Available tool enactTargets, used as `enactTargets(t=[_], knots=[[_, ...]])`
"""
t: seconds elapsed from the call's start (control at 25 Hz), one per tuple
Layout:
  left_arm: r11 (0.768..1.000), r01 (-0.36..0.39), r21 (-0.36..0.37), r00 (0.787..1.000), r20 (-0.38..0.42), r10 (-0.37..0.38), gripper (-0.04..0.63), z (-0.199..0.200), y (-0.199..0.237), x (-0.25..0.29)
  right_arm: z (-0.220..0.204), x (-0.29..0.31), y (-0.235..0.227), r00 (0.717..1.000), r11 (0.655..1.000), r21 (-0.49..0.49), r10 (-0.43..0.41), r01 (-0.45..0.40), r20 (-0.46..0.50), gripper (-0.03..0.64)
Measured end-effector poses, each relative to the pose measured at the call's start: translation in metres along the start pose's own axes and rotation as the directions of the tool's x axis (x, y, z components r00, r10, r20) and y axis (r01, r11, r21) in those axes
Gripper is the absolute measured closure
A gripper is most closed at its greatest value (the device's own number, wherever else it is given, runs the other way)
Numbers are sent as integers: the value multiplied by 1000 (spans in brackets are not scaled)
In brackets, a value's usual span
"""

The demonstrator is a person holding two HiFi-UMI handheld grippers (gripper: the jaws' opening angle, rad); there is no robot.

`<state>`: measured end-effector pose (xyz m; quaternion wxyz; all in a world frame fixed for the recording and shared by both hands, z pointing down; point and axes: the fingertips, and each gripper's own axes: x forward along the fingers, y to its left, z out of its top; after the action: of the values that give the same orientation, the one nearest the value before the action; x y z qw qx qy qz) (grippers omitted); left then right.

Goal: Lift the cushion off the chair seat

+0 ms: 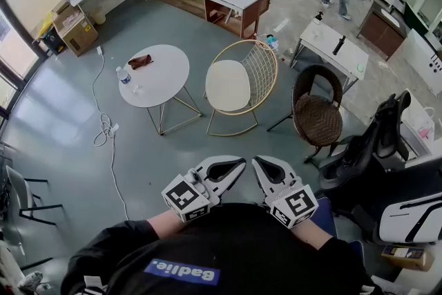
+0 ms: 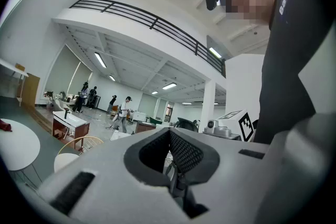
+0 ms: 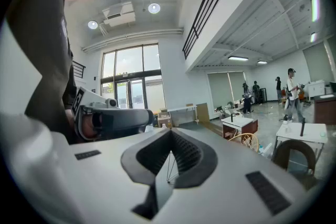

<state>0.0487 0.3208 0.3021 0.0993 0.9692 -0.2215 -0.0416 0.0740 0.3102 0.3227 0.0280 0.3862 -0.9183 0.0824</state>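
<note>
A cream cushion (image 1: 227, 85) lies on the seat of a gold wire chair (image 1: 261, 67) in the middle of the floor, well ahead of me. Both grippers are held close to my chest, far from the chair. My left gripper (image 1: 235, 164) is shut with nothing in it, and my right gripper (image 1: 260, 164) beside it is shut and empty too. In the left gripper view the closed left gripper (image 2: 170, 132) fills the foreground, with the chair (image 2: 80, 143) and cushion (image 2: 63, 161) small at lower left. The right gripper view shows the closed right gripper (image 3: 170, 135) and the chair's rim (image 3: 251, 139).
A round white table (image 1: 163, 78) with a bottle (image 1: 125, 75) stands left of the chair. A brown wicker chair (image 1: 317, 118) and a black office chair (image 1: 374, 140) stand to the right. A white cable (image 1: 107, 129) runs over the floor. People stand far back.
</note>
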Motion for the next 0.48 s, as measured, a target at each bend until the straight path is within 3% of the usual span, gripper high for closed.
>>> enactTargets(t=[0.48], knots=[[999,-28,-17,1000,-6,28,580,-3,-5,18,-2,-10,-15,1000,1000,2,20,-20,-1,591]])
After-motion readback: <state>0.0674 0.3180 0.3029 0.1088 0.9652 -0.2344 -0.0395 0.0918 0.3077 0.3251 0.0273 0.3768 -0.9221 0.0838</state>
